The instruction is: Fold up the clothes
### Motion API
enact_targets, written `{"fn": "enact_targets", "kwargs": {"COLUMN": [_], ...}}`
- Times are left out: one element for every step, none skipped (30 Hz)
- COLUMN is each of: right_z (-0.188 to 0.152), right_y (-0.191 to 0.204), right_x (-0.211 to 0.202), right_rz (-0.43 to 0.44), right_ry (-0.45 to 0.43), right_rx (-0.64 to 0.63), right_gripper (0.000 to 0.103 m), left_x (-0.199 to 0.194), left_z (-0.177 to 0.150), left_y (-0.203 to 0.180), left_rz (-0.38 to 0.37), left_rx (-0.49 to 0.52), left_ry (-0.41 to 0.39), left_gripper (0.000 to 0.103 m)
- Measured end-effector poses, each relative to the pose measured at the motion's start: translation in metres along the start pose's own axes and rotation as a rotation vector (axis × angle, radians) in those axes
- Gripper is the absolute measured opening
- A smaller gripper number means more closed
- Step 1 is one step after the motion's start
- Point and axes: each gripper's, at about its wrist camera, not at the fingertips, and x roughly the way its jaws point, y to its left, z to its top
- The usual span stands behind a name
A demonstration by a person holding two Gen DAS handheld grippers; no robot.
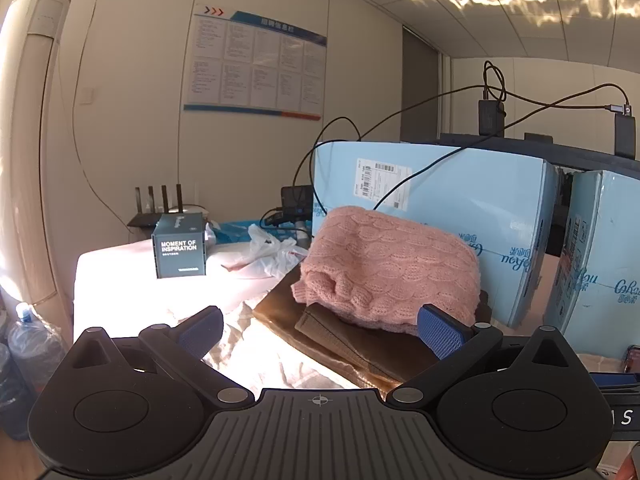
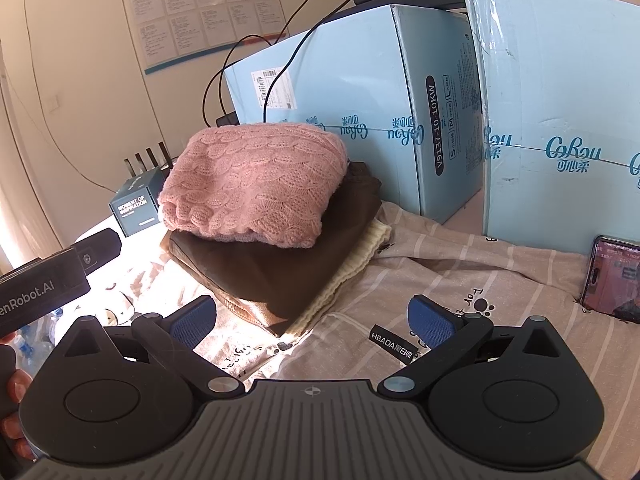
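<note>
We are hovering both claws wide and empty in front of the folded stack.

We are holding the left gripper (image 1: 320, 330) and the right gripper (image 2: 314, 322) with jaws spread and nothing between them, just short of the pink cable-knit sweater (image 2: 252, 184). That sweater is sitting folded on top of a brown garment (image 2: 280, 272), which is lying on a cream knit (image 2: 356, 264), all on the patterned bedsheet (image 2: 460, 280) in front of the blue cartons (image 2: 360, 100). We are judging the sweater soft, light and floppy, so pinching a thick folded edge near its front corners looks safest.
</note>
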Motion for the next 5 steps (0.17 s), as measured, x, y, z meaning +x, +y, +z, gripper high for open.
{"fn": "enact_targets", "kwargs": {"right_z": [0.0,0.0,-0.0001,-0.0002,-0.0003], "right_y": [0.0,0.0,0.0,0.0001,0.0002], "right_x": [-0.0001,-0.0001,0.0,0.0,-0.0001], "right_rz": [0.0,0.0,0.0,0.0,0.0], "right_ry": [0.0,0.0,-0.001,-0.001,-0.001], "right_rx": [0.0,-0.001,-0.001,-0.001,-0.002], "right_gripper": [0.103,0.103,0.103,0.103,0.103], "left_x": [-0.0002,-0.0005,-0.0008,-0.0011,-0.0013], "left_z": [0.0,0.0001,0.0001,0.0001,0.0002], "left_y": [0.0005,0.001,0.0014,0.0016,0.0018], "left_rz": [0.0,-0.001,-0.001,-0.001,-0.001], "left_rx": [-0.002,-0.004,-0.005,-0.006,-0.006], "left_ry": [0.0,-0.001,-0.002,-0.002,-0.003], "left_gripper": [0.103,0.103,0.103,0.103,0.103]}}
